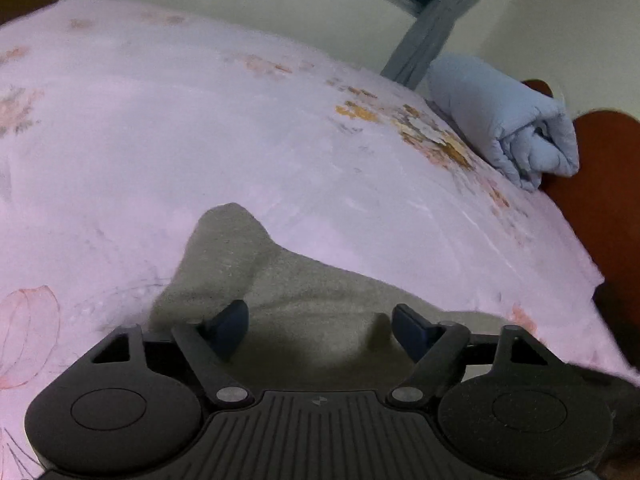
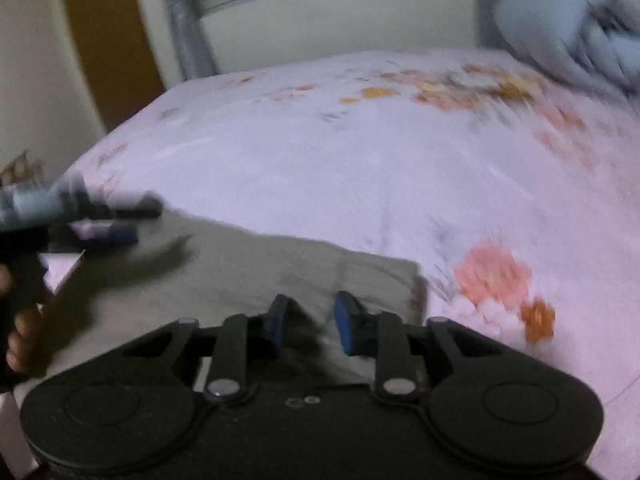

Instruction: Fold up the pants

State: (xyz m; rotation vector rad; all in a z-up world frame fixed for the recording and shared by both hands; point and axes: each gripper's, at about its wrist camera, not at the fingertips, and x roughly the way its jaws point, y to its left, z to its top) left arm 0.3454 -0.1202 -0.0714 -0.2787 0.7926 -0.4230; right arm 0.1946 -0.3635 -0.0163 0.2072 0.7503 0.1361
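Left wrist view: left gripper (image 1: pixel 318 326) released, jaws spread wide, blue pads (image 1: pixel 228 322) over the grey-beige fabric pants (image 1: pixel 288 280). Nothing between the pads. Pants lie on the pink floral bedsheet (image 1: pixel 200 140) at the near edge of the bed; one rounded flap of the fabric pokes up-left ahead of the left pad, the rest spreads right and under the gripper body. Far right of the bed: rolled pale-blue quilt (image 1: pixel 508 120), sitting against a reddish-brown wooden headboard (image 1: pixel 600 184). Grey curtain (image 1: pixel 424 36) hangs behind, against a cream wall.

Right wrist view (motion-blurred): at far left the left gripper (image 2: pixel 120 224) is visible side-on, held in the person's hand (image 2: pixel 22 332), hovering over the left part of the pants (image 2: pixel 248 264). Whether it touches the fabric, can't tell. Pants form a flat, roughly rectangular layer on the bedsheet (image 2: pixel 360 160), right edge just beyond the right pad. Right gripper (image 2: pixel 310 322) released, jaws partly apart, blue pads (image 2: pixel 348 320) low over the pants, nothing clamped as far as visible. Quilt (image 2: pixel 568 28) top right, blurred.
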